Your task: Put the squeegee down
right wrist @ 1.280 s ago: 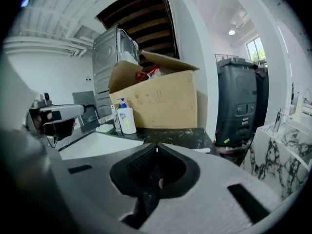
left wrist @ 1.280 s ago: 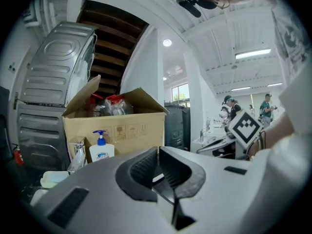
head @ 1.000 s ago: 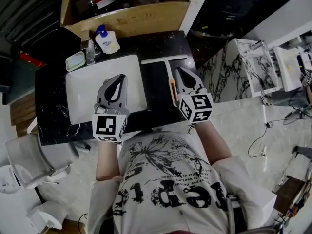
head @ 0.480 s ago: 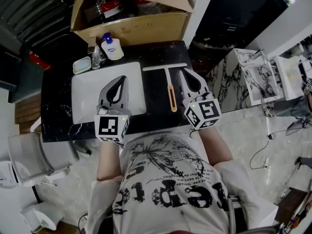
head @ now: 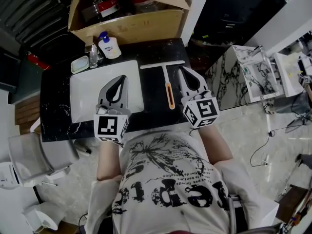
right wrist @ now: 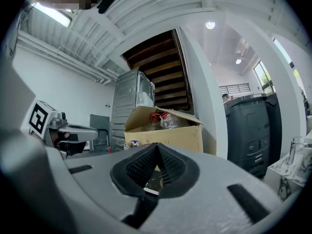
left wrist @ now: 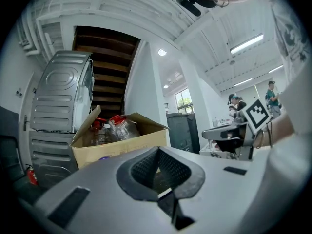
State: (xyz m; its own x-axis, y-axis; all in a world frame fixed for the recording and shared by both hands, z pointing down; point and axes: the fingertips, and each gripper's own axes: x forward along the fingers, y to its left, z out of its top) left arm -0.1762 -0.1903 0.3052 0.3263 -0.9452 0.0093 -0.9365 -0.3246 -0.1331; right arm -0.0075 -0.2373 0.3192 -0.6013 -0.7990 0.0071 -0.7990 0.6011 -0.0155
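The squeegee [head: 166, 82] lies flat on the black counter [head: 53, 111], its white blade across the far end and its orange-inlaid handle pointing toward me. My right gripper [head: 184, 70] hovers just right of the handle, shut and holding nothing, apart from the squeegee. My left gripper [head: 122, 78] hangs over the white sink basin [head: 83, 96], also shut and empty. In the left gripper view the left gripper [left wrist: 157, 151] has its ribbed pads met at the tip. The right gripper view shows the right gripper [right wrist: 157, 146] the same way. Both point level toward the cardboard box.
An open cardboard box [head: 131, 13] with bottles stands behind the counter. A soap bottle [head: 108, 45] and a soap dish [head: 79, 64] sit at the sink's far left corner. A marbled white unit [head: 243, 77] stands to the right, and a dark bin [head: 229, 13] behind it.
Both grippers have risen a little toward the head camera, the right one more. The squeegee has stayed flat on the counter.
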